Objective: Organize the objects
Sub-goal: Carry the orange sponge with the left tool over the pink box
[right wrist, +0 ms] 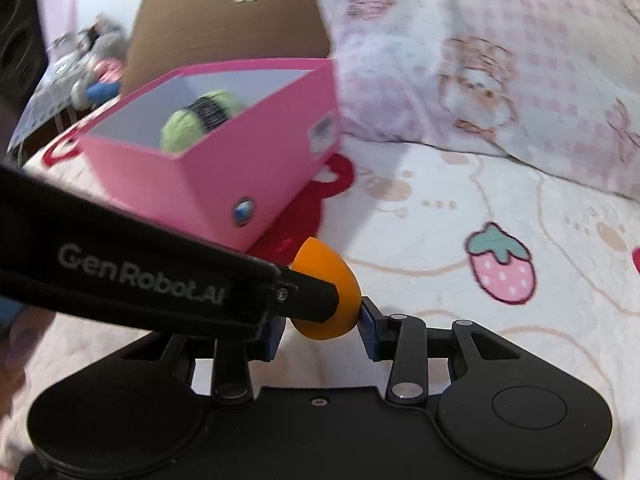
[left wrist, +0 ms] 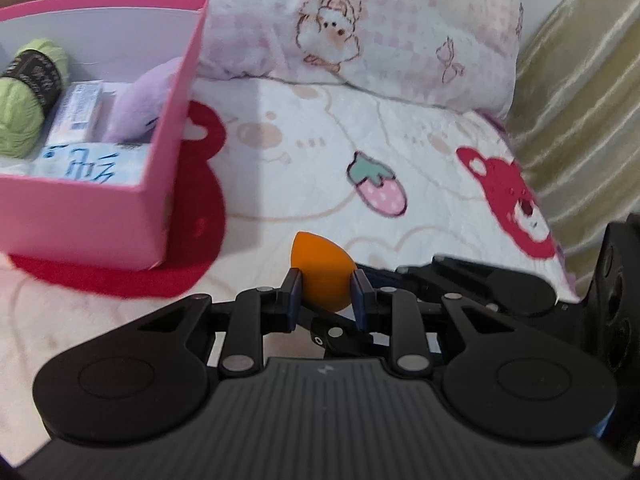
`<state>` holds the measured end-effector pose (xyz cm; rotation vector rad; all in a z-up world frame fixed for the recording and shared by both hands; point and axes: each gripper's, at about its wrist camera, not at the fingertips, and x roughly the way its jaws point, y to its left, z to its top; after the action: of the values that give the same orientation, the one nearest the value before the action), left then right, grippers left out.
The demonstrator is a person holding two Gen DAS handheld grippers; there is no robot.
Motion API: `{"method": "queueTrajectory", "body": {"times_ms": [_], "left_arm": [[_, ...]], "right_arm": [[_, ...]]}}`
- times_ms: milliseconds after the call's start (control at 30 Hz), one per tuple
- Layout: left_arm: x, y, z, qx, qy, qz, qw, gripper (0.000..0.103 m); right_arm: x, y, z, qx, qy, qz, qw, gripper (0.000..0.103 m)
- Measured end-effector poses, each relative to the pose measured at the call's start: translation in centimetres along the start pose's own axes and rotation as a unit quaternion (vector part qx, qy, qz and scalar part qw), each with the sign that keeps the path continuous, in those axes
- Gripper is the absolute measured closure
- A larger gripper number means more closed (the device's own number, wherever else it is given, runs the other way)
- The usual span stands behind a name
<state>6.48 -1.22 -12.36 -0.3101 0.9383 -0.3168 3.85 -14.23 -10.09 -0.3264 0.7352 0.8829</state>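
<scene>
Bedding everywhere for us: a white plush blanket [left wrist: 304,168] printed with strawberries and red bears, with a pink checked pillow [left wrist: 360,32] propped at the back and a gold satin cover [left wrist: 580,92] off to the right. Our left gripper [left wrist: 326,288] is clamped on an orange teardrop-shaped makeup sponge [left wrist: 322,270], blue pads pressed to both sides of it, held just above the blanket. From the right wrist view, the right gripper [right wrist: 320,328] sits right at that same sponge [right wrist: 326,292] too, its right pad touching it, but the left gripper's black arm cuts across and hides the other finger, so we can't tell whether it's actually closed. Up and left sits the open pink cardboard box [left wrist: 160,160] on a red felt mat [left wrist: 200,248], close to the sponge but not touching. Already inside: a green yarn skein [left wrist: 24,100] with a black band, a white rectangular packet [left wrist: 78,110], a lilac plush toy [left wrist: 144,100], and a pale blue pack [left wrist: 88,160] with writing.
</scene>
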Motion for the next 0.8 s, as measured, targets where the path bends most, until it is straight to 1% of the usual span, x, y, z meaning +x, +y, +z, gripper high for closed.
{"method": "queueTrajectory", "body": {"times_ms": [67, 167, 300, 433, 533, 633, 733, 800], "left_arm": [[-1.2, 0.4, -0.2, -0.009, 0.002, -0.009, 0.9999, 0.078], [-3.1, 1.0, -0.4, -0.022, 0.001, -0.024, 0.9995, 0.078], [-4.8, 1.3, -1.0, -0.025, 0.001, -0.026, 0.9994, 0.078], [-6.3, 1.9, -1.5, -0.033, 0.007, -0.03, 0.999, 0.078], [-7.6, 2.8, -1.4, -0.049, 0.023, -0.031, 0.998, 0.078], [-9.3, 3.4, -1.0, -0.046, 0.036, -0.036, 0.9976, 0.078], [-11.2, 3.8, -0.6, -0.046, 0.039, -0.037, 0.9975, 0.078], [-12.3, 3.8, -0.5, -0.041, 0.036, -0.032, 0.998, 0.078]], "right_arm": [[-0.6, 0.8, 0.3, -0.012, 0.003, 0.003, 1.0, 0.058], [-1.7, 1.5, 0.8, 0.003, 0.009, 0.015, 1.0, 0.058], [-2.7, 3.2, 1.0, -0.007, 0.014, 0.011, 1.0, 0.058], [-3.4, 4.9, 1.3, -0.014, 0.03, 0.006, 0.999, 0.058], [-3.9, 6.0, 1.9, -0.015, 0.049, 0.021, 0.998, 0.058], [-4.8, 6.8, 2.8, -0.014, 0.057, 0.038, 0.998, 0.058], [-5.7, 7.6, 3.8, -0.01, 0.06, 0.055, 0.997, 0.058], [-6.2, 8.4, 4.4, -0.016, 0.058, 0.058, 0.997, 0.058]]}}
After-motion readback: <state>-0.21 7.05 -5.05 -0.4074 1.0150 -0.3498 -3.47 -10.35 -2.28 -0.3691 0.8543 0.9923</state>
